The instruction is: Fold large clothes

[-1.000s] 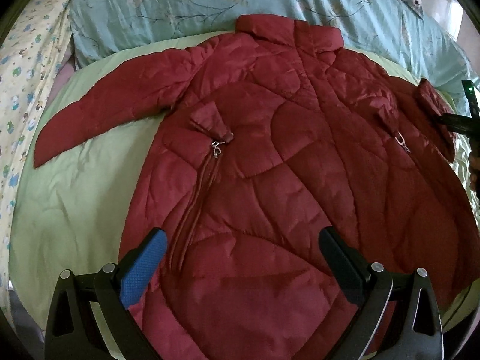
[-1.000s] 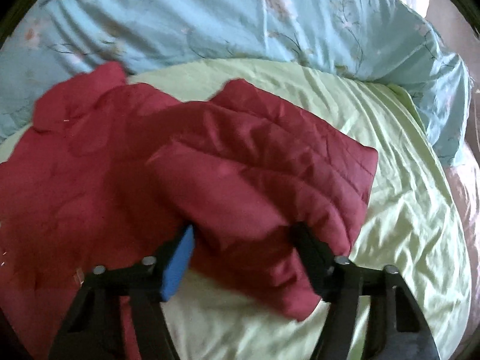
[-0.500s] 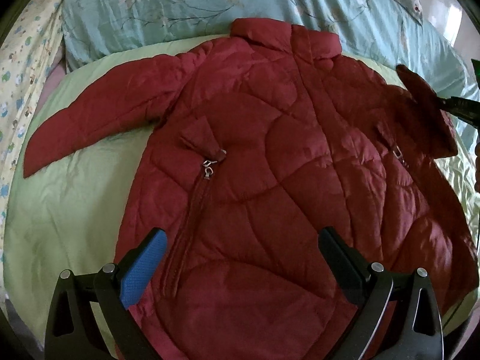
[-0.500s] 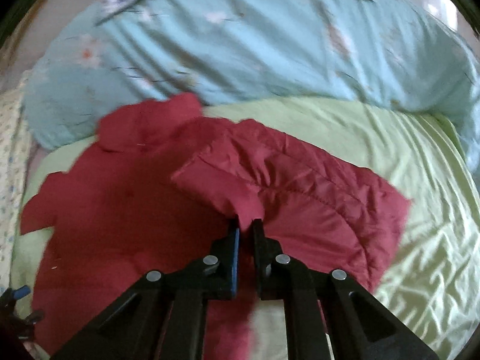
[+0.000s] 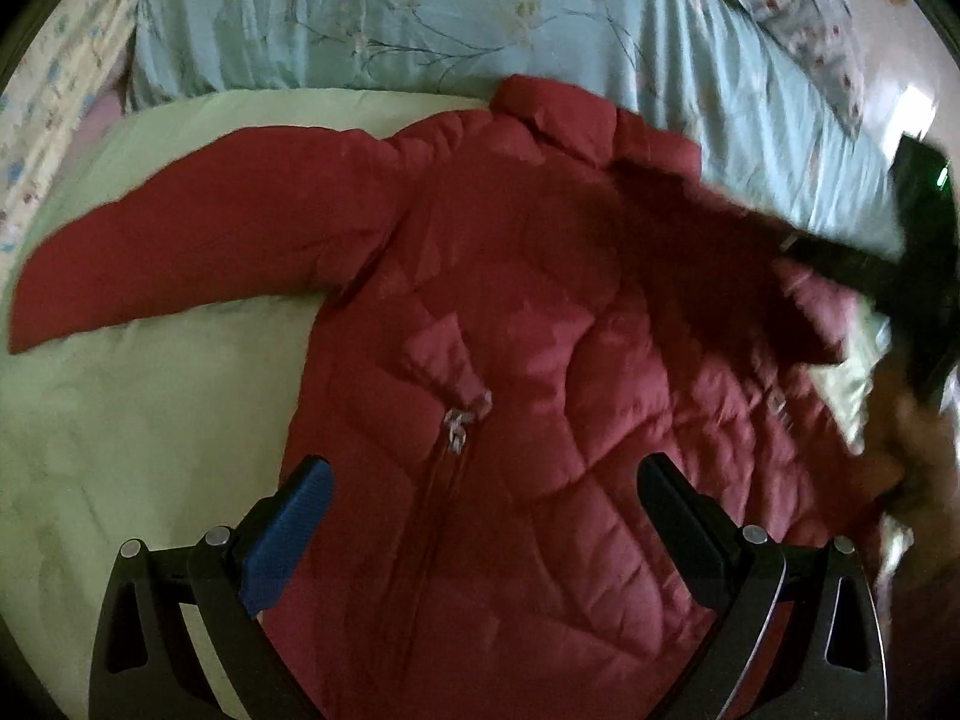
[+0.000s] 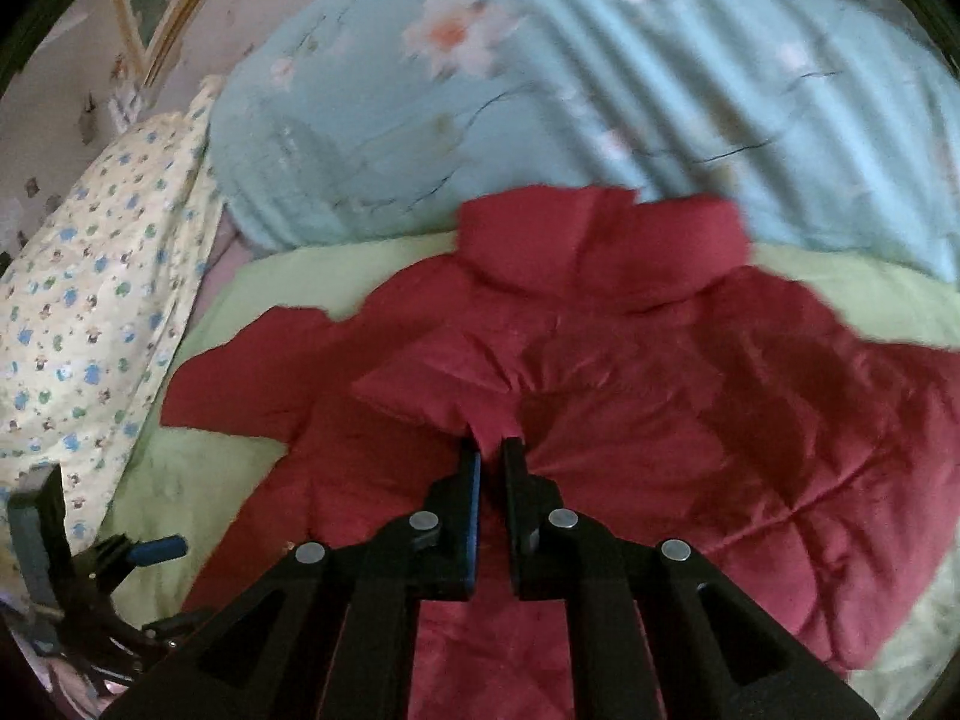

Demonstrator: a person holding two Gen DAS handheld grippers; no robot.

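A dark red quilted jacket (image 5: pixel 528 312) lies spread on a pale green sheet (image 5: pixel 120 420), collar toward the pillows and one sleeve (image 5: pixel 180 246) stretched out to the left. My left gripper (image 5: pixel 480 516) hangs open above the jacket's lower front, beside the zip, holding nothing. My right gripper (image 6: pixel 492 450) is shut on the cuff of the other sleeve (image 6: pixel 444 390), which is lifted and drawn over the jacket's body (image 6: pixel 720 420). In the left wrist view the right gripper (image 5: pixel 840 264) shows blurred at the right edge with the sleeve.
A light blue floral duvet (image 5: pixel 420 12) lies rolled along the head of the bed. A yellow patterned cloth (image 6: pixel 90 300) hangs on the left side. The left gripper (image 6: pixel 138 552) shows low at the left in the right wrist view. A hand (image 5: pixel 912 450) is blurred at the right.
My right gripper closed on the sleeve cuff, then carried it leftward over the jacket's body. The left gripper drifted across the jacket, still open.
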